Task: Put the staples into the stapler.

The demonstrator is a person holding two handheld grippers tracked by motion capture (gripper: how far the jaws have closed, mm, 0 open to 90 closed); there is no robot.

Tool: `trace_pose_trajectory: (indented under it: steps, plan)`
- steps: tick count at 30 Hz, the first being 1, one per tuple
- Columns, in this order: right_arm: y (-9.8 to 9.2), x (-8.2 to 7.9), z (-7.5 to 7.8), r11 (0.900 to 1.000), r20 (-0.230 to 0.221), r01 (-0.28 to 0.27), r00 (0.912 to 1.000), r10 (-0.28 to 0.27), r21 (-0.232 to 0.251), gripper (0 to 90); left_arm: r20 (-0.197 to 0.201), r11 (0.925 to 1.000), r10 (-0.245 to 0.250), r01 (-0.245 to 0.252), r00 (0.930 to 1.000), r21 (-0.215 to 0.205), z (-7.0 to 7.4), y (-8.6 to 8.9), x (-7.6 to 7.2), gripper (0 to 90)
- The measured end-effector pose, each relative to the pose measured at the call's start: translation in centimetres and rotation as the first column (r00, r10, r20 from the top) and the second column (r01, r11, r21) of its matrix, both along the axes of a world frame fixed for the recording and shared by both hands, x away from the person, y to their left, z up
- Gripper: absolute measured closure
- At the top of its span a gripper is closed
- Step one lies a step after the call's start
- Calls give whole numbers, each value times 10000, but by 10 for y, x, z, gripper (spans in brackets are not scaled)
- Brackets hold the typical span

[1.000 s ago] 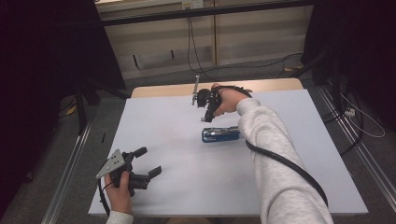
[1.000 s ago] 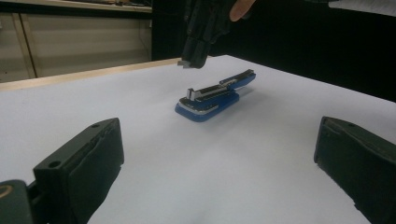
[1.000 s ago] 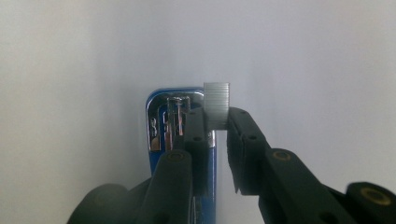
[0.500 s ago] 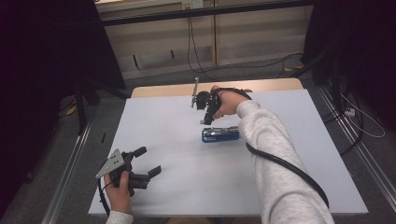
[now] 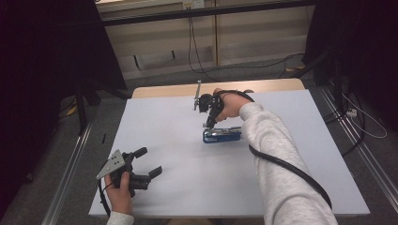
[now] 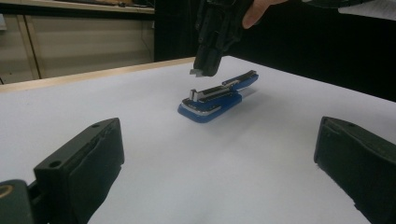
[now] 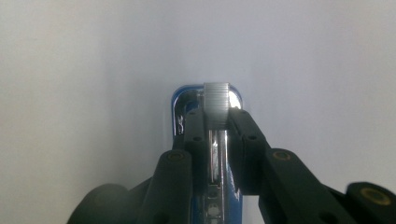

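The right gripper's fingers (image 7: pixel 215 122) are pinching a small strip of staples (image 7: pixel 217 103) and hovering just above the open blue stapler (image 5: pixel 221 135), whose long axis is running straight out beneath them along its metal channel. The left gripper (image 5: pixel 149 162), fingers spread wide and empty, is resting well apart on the desk (image 5: pixel 187 187).

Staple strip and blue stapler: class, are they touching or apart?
Apart. The left gripper view shows the staple strip held by the right gripper, with a plain gap above the blue stapler.
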State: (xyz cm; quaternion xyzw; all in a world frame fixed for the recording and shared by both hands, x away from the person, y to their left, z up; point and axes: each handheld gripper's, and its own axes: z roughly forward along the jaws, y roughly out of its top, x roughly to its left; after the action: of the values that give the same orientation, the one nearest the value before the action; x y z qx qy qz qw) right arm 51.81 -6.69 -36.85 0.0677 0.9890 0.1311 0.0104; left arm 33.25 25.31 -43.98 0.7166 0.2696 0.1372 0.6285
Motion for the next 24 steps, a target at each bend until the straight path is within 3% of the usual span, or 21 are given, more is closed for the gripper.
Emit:
trace_pose_trajectory:
  steps: [10, 24]
  plan:
    - [-3, -1, -4, 10000, -109, 58, 9999, -57, 62, 787, 198, 9999, 40, -43, 9998, 168, 0, 1, 1, 17]
    - [-4, -1, -10, 10000, -163, 5, 9999, -5, -11, 787, 85, 10000, 2, -2, 10000, 57, 0, -1, 0, 17]
